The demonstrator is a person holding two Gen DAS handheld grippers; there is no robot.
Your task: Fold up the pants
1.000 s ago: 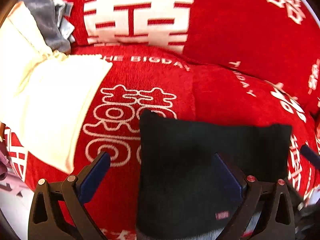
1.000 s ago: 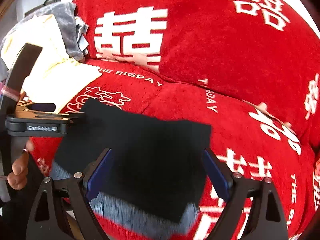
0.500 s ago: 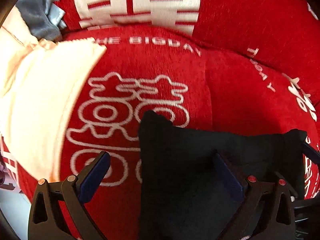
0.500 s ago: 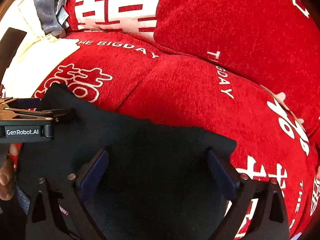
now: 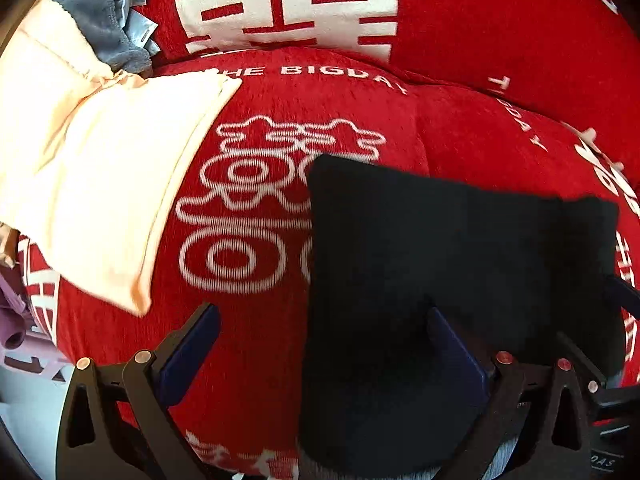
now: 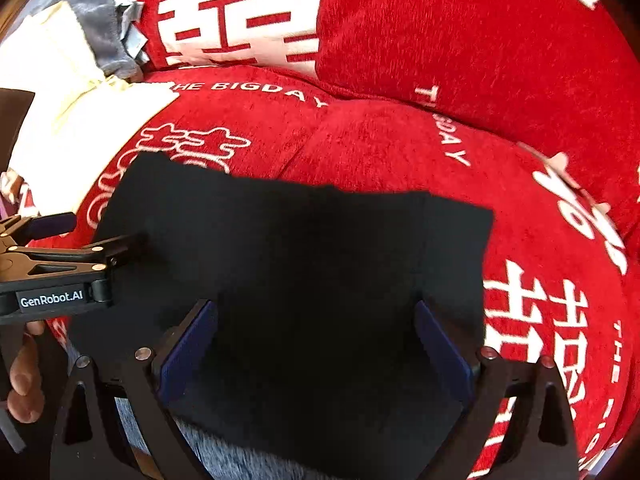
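Now both tools hover over a folded pair of black pants (image 6: 296, 264) on a red sofa.

Seen from the right wrist, the pants lie as a flat dark rectangle on the red seat cushion (image 6: 392, 148), which carries white wedding lettering. The right tool (image 6: 316, 344) is spread wide above the near part of the pants, gripping nothing. The left tool (image 5: 320, 344) is likewise spread wide at the left edge of the pants, one blue-padded finger (image 5: 188, 344) over bare cushion and the other over the cloth, likely placed to take that edge for another fold or to smooth it. A cream garment (image 5: 100, 184) and a grey garment (image 5: 100, 20) lie apart at the far left, seemingly set aside.
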